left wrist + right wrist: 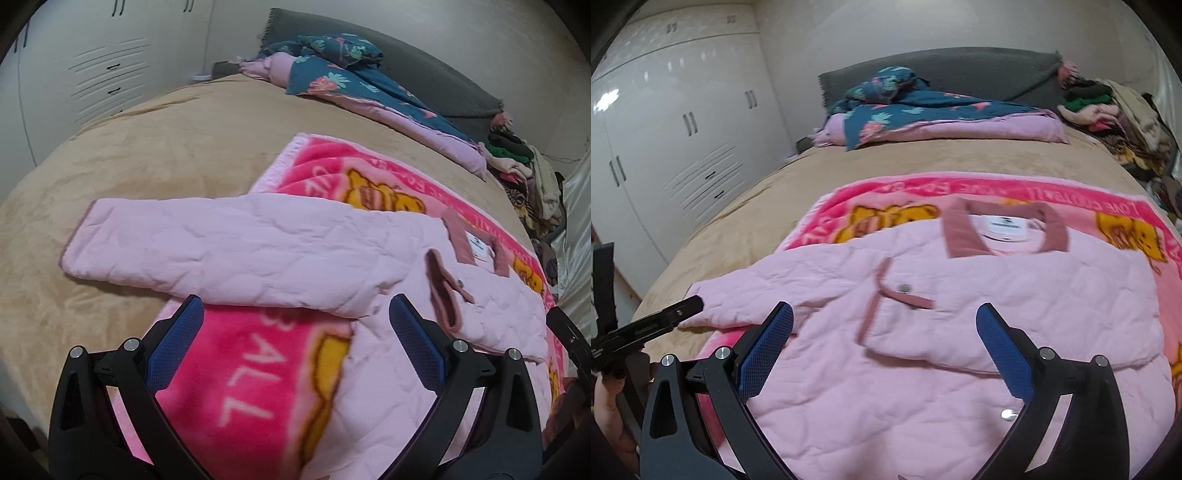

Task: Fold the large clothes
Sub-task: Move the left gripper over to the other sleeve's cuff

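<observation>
The pink quilted jacket (923,332) lies face up on a bright pink cartoon blanket (236,369), collar (1001,232) toward the headboard, one sleeve (207,243) stretched out sideways so that its cuff end rests past the blanket edge on the tan bedspread (147,147). The other sleeve seems already folded in over the chest, though the blur makes that uncertain. Padded and puffy, the jacket should be light but bulky: soft enough to crease anywhere, yet springy, so folds may want to lift back up, and the smooth shell could slip between the pads. The best hold is probably a pinch through both layers at the sleeve's cuff, or at the shoulder seam, not on the fat middle of the padding.

The left gripper (295,325) hovers low just short of the outstretched sleeve, jaws spread wide and holding nothing, aimed along the bed toward the sleeve's near edge. The right gripper (884,332) hangs over the jacket's front near the chest pocket flap (905,295), jaws equally wide and empty. In the right wrist view the left tool shows at the lower left, carried by a hand (609,417). Further back lie a teal floral quilt (923,110) and a heap of clothes (1108,107)
</observation>
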A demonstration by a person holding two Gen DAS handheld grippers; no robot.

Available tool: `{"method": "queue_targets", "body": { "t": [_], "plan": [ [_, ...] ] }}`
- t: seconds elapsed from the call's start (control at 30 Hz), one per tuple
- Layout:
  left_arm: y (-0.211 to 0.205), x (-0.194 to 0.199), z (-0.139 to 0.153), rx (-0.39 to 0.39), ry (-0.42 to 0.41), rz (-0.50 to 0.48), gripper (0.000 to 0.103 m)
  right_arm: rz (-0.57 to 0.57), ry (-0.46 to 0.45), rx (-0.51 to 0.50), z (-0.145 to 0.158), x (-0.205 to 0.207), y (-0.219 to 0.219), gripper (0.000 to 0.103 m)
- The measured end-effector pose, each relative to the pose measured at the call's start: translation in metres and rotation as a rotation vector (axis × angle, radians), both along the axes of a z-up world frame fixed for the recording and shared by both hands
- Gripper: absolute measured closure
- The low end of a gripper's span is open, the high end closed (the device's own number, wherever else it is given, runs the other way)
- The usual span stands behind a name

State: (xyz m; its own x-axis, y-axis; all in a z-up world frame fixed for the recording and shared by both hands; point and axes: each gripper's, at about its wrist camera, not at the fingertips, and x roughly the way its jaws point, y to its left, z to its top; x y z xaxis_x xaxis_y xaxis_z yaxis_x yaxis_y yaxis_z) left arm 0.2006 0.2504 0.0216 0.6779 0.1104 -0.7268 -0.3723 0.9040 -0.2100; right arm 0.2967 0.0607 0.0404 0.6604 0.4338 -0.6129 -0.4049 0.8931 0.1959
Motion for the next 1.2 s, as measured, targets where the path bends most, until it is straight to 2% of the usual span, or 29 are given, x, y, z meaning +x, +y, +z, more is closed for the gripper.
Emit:
{"method": "queue_targets", "body": {
  "t": [0.3, 0.73, 0.93, 1.2],
  "plan": [
    [0.035, -0.010, -0.009, 0.003, 0.004, 0.081, 0.009, 0.111, -0.008, -0.041, -0.001, -0.009, 0.065, 0.004],
    [0.102, -0.027, -0.031, -0.033, 0.032, 0.239, 0.009, 0.208, 0.001, -0.074, -0.016, -0.014, 0.134, 0.004],
    [0.127, -0.030, -0.048, -0.068, 0.045, 0.293, 0.009, 0.245, 0.003, -0.084, -0.023, -0.015, 0.160, 0.004],
    [0.160, -0.028, -0.075, -0.159, 0.061, 0.348, 0.009, 0.285, 0.029, -0.112, -0.046, -0.010, 0.186, 0.004]
  ]
}}
